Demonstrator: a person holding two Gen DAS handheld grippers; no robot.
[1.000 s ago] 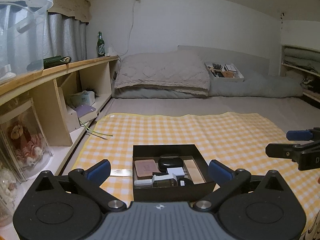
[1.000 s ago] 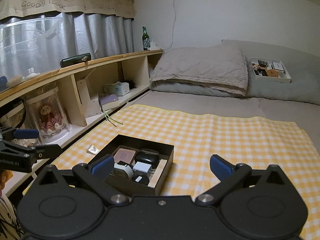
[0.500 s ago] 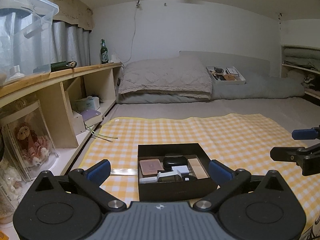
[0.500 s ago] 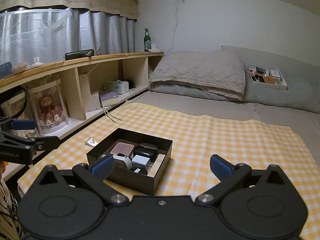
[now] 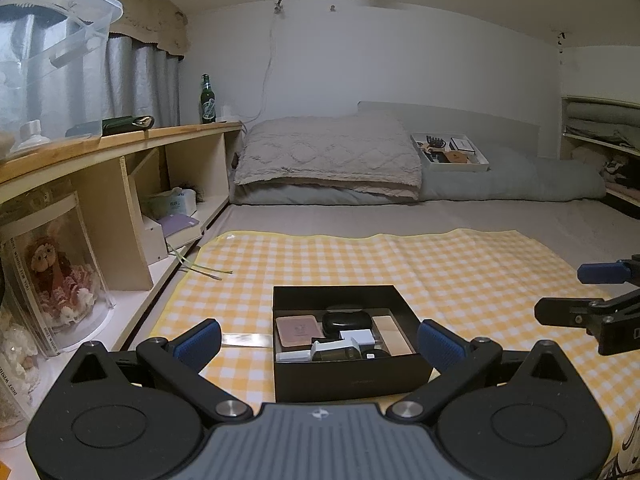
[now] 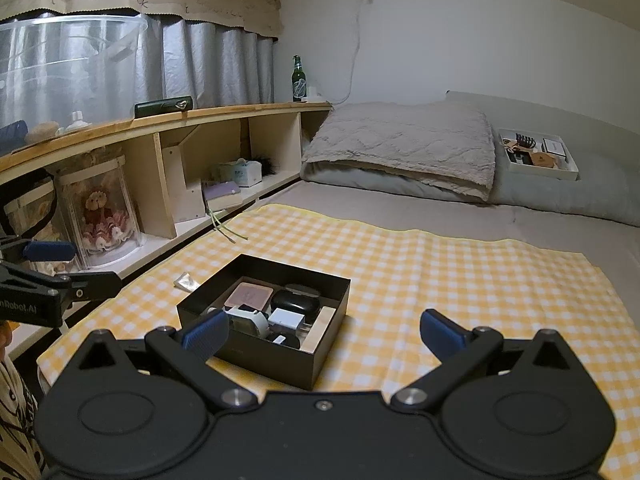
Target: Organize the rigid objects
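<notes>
Hovering near the black box (image 5: 344, 376) with left gripper (image 5: 318, 340) and right gripper (image 6: 324, 330) spread empty, we reckon its stiff walls suit pinching.

Black box (image 5: 348, 376) near wall hides contents' lower parts; white tray (image 5: 450, 154) items too small.

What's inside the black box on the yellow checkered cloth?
The black box holds a pink flat case, a black rounded case, a white plug block and a pale wooden block. Anything beneath them is hidden.

Checked cloth (image 6: 460, 280) lies bare right of the packed black box (image 6: 320, 354).
</notes>
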